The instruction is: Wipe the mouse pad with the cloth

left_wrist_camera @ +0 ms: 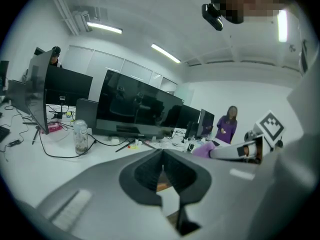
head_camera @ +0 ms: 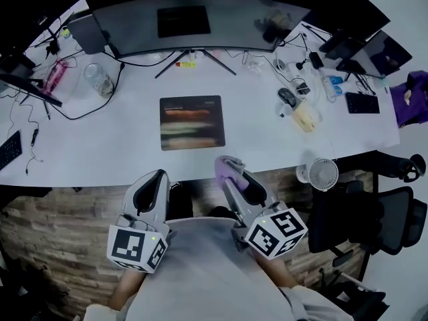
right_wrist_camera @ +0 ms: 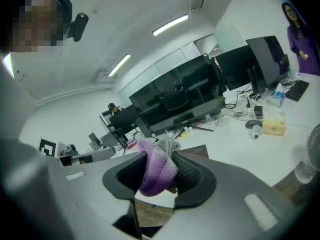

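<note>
Right gripper (right_wrist_camera: 162,156) squeezing a purple cloth (right_wrist_camera: 152,176), just above the near edge of the white desk (head_camera: 100,146), left gripper (left_wrist_camera: 162,159) pinched closed with nothing in it, mouse pad (head_camera: 192,122) flat on the desk, apart from both, in front of the big screen (head_camera: 194,22).

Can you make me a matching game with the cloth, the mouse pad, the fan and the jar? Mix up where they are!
Things:
1. cloth
2. mouse pad
3. fan
4. jar

Places:
A. front right edge of the desk
B. back left of the desk
C. pinched in the right gripper
D. flat, mid-desk

Pairs: 1-C, 2-D, 3-A, 4-B
</note>
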